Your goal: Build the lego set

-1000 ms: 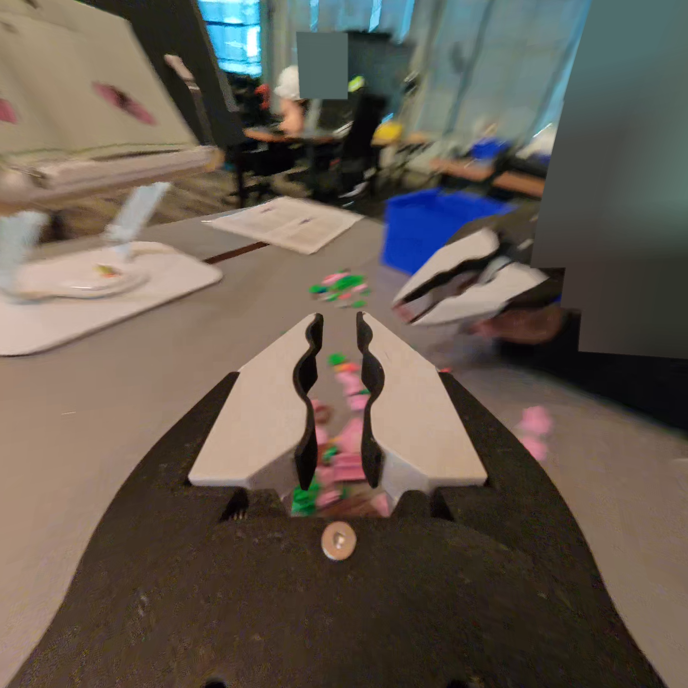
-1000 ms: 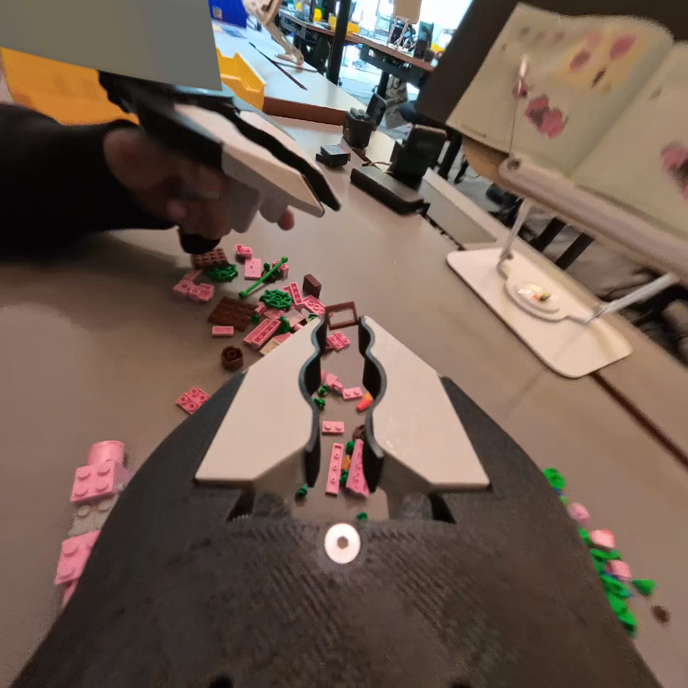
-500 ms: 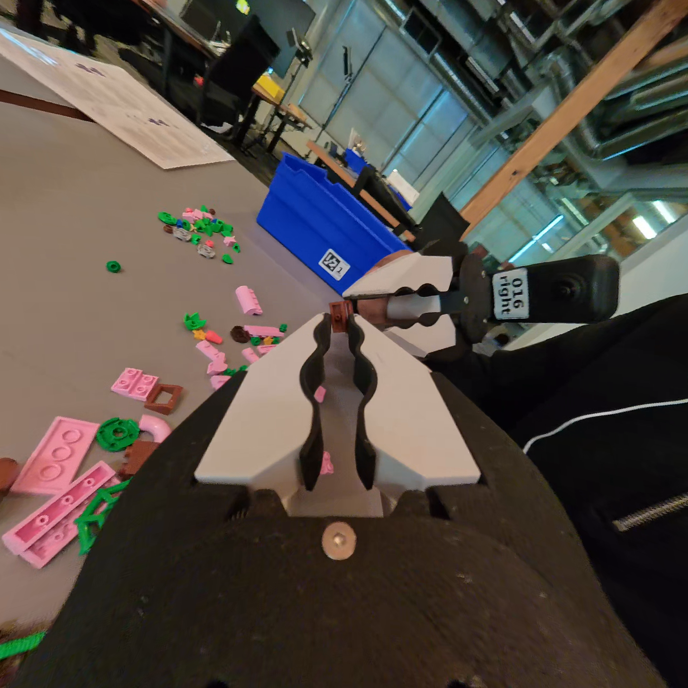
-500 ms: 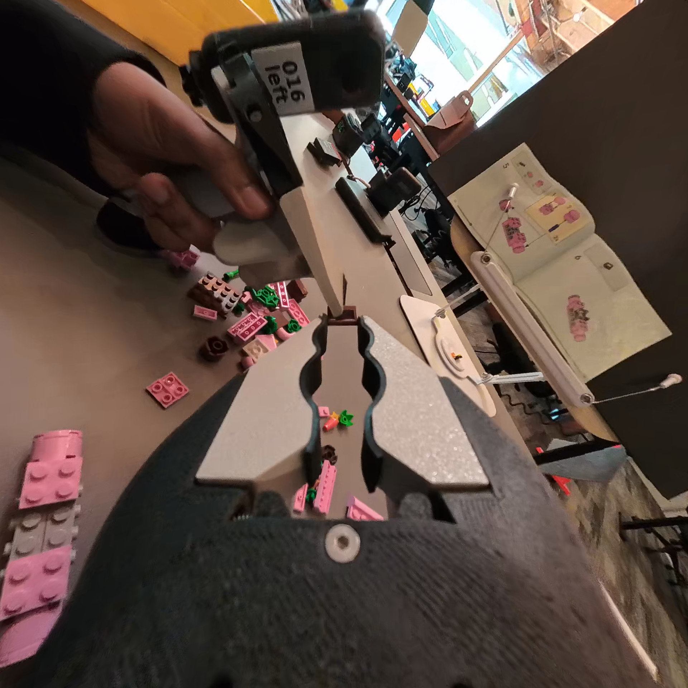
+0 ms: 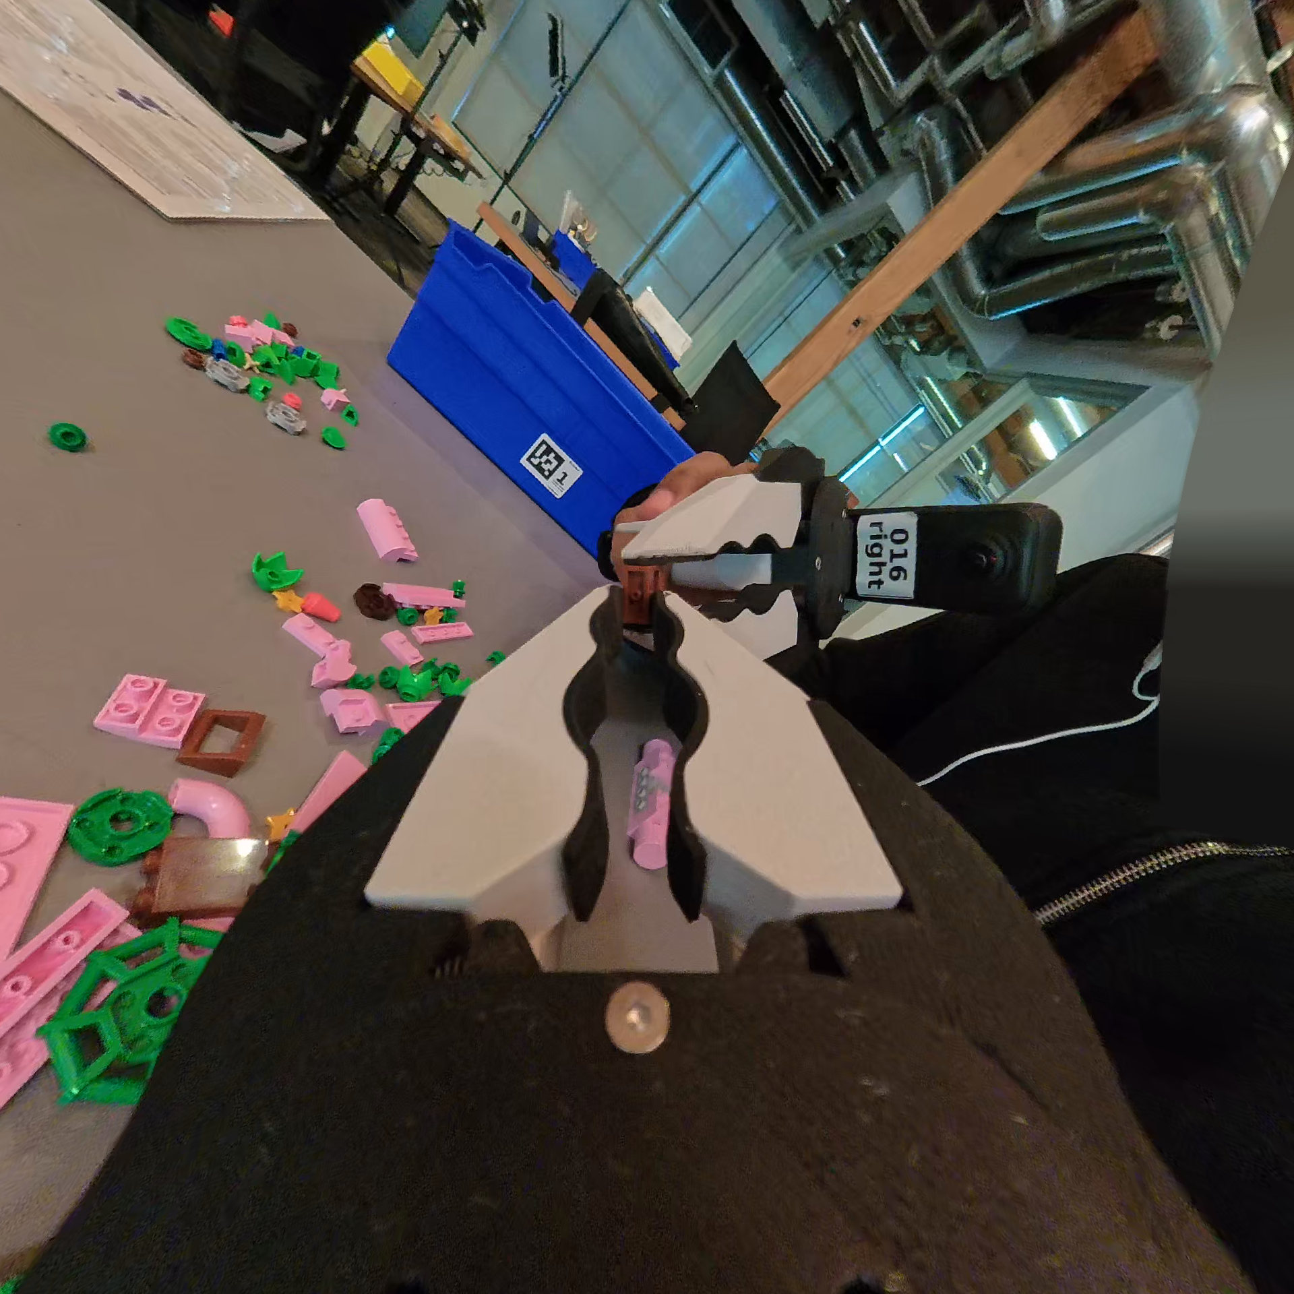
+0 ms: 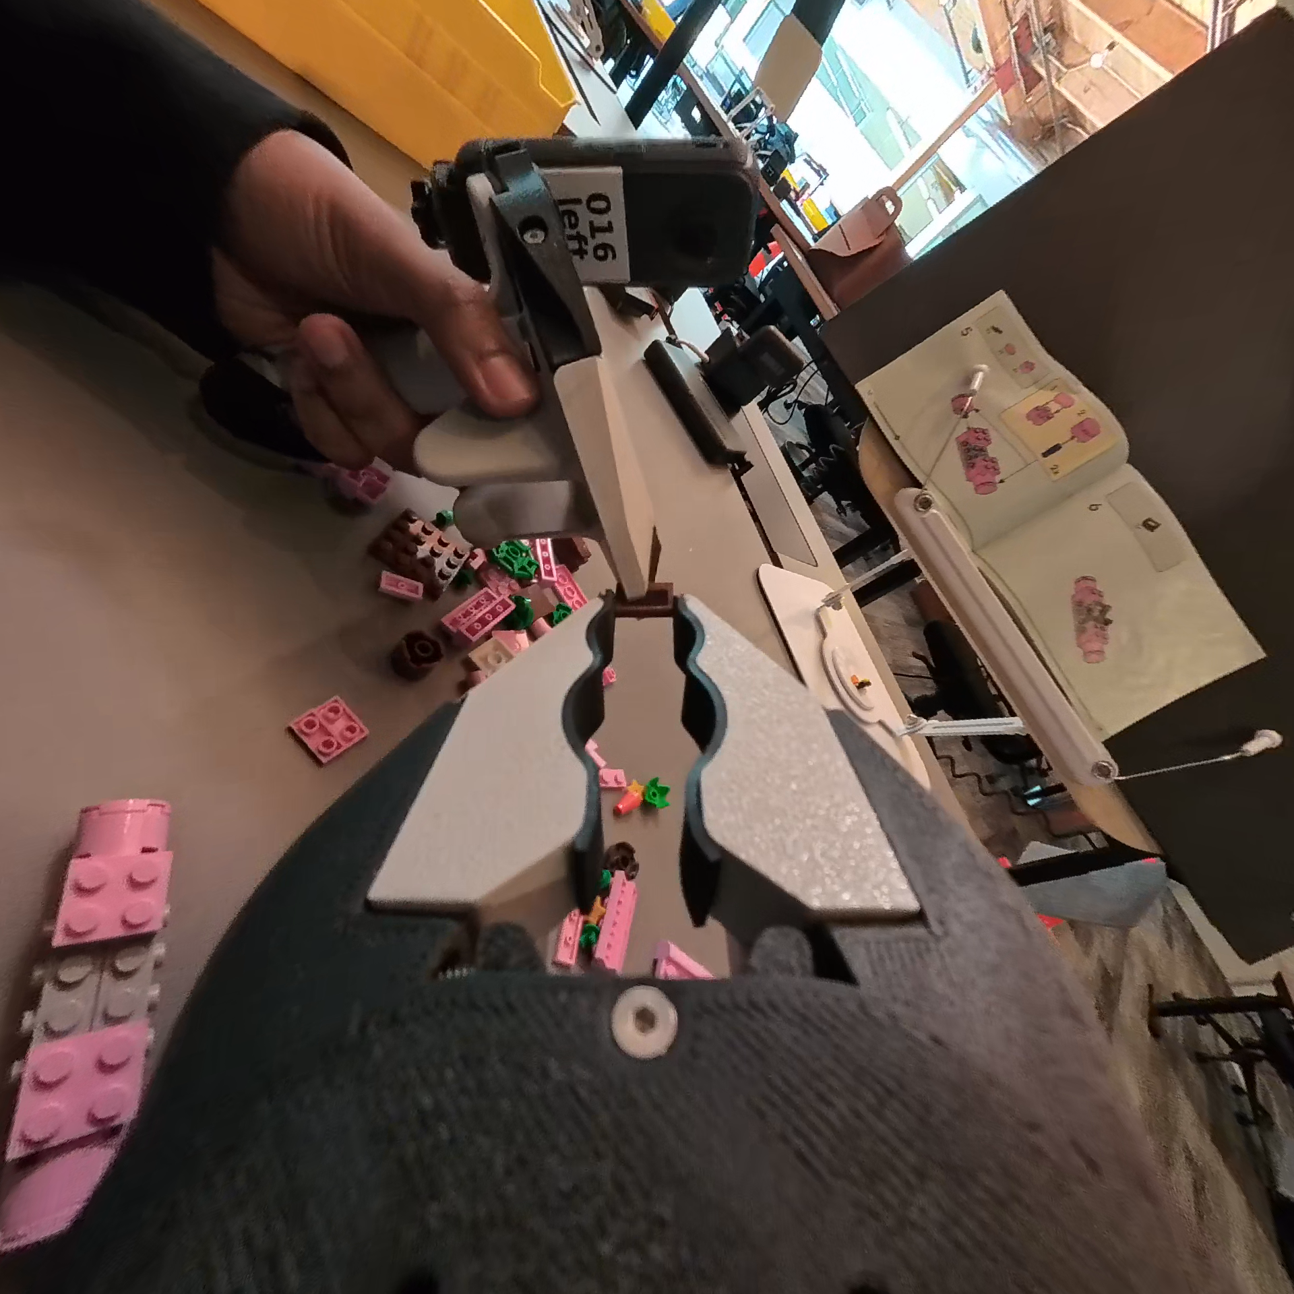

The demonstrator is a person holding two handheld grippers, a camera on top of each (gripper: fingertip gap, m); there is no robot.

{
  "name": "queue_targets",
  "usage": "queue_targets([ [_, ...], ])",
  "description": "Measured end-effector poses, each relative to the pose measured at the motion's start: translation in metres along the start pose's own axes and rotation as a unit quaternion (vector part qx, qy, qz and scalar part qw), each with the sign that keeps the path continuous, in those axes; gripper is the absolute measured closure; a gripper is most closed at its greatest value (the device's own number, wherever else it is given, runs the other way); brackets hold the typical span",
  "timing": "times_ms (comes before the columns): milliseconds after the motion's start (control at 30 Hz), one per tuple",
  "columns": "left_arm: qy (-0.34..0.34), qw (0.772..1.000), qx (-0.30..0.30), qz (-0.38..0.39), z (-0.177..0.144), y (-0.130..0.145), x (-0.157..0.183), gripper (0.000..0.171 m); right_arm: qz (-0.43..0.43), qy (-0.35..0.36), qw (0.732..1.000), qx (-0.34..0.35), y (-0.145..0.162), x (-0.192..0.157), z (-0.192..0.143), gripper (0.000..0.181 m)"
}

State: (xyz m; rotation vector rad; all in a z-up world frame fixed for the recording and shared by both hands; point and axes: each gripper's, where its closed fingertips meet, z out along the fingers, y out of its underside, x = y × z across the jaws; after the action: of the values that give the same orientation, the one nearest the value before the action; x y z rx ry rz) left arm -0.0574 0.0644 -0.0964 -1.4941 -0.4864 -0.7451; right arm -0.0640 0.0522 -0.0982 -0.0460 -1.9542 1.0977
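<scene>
Blue bin (image 5: 518, 392) appears only past left gripper (image 5: 636, 608).

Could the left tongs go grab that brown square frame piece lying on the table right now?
Probably not yet. The left tongs are busy pinching a small brown piece together with the right tongs. The brown frame itself lies uncovered.

Evenly bright indoors, daylight pouring from tall windows (image 5: 630, 175) behind. Blown out to white in the far window (image 6: 861, 91) (right wrist view). Strong wide-angle bending toward the edges, horizon tilted hard. Soft shadows on the grey counter (image 5: 140, 525). Glare on a brown brick (image 5: 203, 886) at lower left. Blurred at the nearest pink bricks (image 6: 91, 980); sharp mid-frame.
</scene>
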Motion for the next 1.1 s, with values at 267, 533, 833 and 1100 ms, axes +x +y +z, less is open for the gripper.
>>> queue_targets([
  [267,0.009,1.000,0.000,-0.006,-0.0007,-0.0002,0.0014,0.166,-0.009,0.005,1.000,0.009,-0.0031,0.0004,-0.0013,0.166],
  [533,0.017,1.000,0.000,-0.013,-0.0017,-0.0001,0.0017,0.166,-0.018,0.004,1.000,0.019,-0.0070,0.0001,-0.0049,0.167],
  [833,0.028,0.999,-0.001,-0.020,-0.0026,0.0001,0.0030,0.166,-0.016,0.001,1.000,0.025,-0.0083,-0.0001,-0.0049,0.167],
  [1100,0.030,0.999,-0.010,-0.017,-0.0017,0.0032,0.0032,0.166,-0.014,-0.014,1.000,0.023,-0.0069,-0.0023,-0.0057,0.167],
])
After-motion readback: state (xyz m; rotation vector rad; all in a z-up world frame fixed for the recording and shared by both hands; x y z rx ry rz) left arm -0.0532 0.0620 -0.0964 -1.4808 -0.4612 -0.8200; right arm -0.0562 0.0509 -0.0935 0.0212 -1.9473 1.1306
